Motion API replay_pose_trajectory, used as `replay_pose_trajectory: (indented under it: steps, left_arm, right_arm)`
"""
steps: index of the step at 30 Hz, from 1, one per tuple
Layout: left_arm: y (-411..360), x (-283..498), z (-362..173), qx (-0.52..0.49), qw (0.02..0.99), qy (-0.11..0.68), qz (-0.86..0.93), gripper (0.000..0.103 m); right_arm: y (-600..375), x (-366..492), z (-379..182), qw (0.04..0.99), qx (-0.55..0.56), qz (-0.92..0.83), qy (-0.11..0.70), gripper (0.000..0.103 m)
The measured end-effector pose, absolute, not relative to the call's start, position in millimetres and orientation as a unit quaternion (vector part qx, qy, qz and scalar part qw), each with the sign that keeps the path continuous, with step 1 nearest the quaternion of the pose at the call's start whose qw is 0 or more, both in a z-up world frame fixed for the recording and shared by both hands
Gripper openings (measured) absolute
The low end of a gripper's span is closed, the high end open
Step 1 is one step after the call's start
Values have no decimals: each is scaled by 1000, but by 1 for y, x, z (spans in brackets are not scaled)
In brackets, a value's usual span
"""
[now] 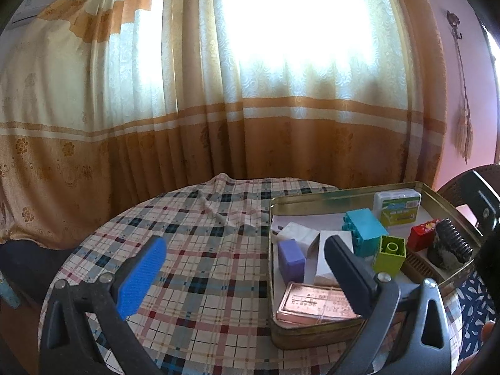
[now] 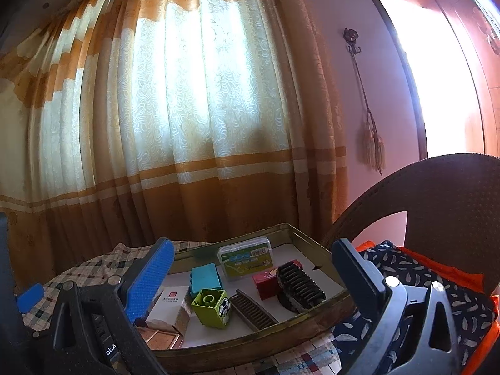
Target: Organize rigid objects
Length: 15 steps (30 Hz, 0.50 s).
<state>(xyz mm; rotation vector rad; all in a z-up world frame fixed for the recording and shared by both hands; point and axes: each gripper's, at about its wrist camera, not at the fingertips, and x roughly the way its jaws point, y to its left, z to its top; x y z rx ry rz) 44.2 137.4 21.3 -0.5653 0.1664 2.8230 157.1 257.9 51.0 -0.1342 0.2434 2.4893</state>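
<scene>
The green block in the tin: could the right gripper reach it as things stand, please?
Probably yes. The green block stands uncovered near the tin's front rim, and the right gripper hovers with jaws open just before it.

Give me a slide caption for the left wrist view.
Open left gripper beside a metal tin of sorted blocks on a plaid tablecloth.

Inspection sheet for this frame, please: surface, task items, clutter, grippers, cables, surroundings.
Surface: round table under a plaid tablecloth, wrinkled at the far side.
Job's things: metal tin holding teal block, green block, purple block, red box, copper-coloured bar, white case, black comb-like piece.
Clutter: nothing seen.
Grippers: left gripper open, empty; right gripper open, empty.
Cables: nothing seen.
Surroundings: curtain, wicker chair.
</scene>
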Motion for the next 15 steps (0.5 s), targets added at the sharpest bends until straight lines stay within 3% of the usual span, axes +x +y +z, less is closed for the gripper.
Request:
replay_pose_trajectory:
  steps: [15]
  left_arm:
    - [143,44,19,-197,128,77,969,103]
  right_arm:
    - [256,156,52,320,-52,942,88,102]
